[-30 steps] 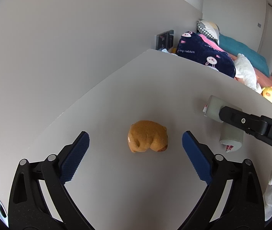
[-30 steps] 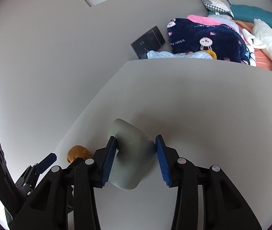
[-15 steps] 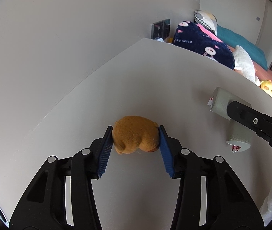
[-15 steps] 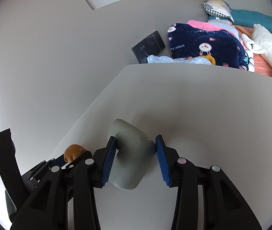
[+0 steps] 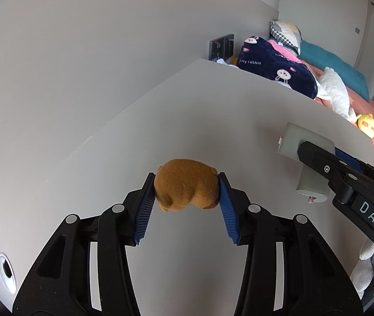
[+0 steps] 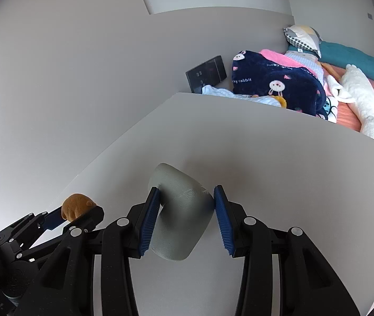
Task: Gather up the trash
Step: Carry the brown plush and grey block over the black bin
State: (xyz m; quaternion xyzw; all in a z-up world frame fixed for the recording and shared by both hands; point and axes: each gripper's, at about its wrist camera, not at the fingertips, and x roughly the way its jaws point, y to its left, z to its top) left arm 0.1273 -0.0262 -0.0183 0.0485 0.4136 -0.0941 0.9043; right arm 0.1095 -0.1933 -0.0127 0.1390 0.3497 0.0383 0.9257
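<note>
Left gripper (image 5: 187, 193): black frame, ribbed blue pads, clenched on a small fuzzy orange-brown lump (image 5: 185, 188) of soft, plush-like material. The pads press its two flanks; the lump sits at their tips, just above the table.

Right gripper (image 6: 187, 210): same build, clamped across a grey squashed paper cup (image 6: 180, 210). The cup lies sideways between the pads, its wall dented inward. Seen from the left wrist, a scrap of red-and-white print shows at each end.

Surface: pale grey table (image 6: 279, 184), bare around both items, its left edge against a plain white wall (image 5: 81, 65).

Beyond the far edge: a dark glass panel (image 6: 206, 73) against the wall, a navy rabbit-print blanket (image 6: 273, 87), a white plush toy (image 6: 360, 97), a teal pillow (image 5: 331, 65), all on a coral-pink bed.

Handling note: both pieces look ready to carry off. No bin is in view, so where they go cannot be told. The cup is already crushed; harder squeezing would gain nothing. The lump is held near the pad tips only, so I would keep that gripper tilted down and move it smoothly, without jerks.
</note>
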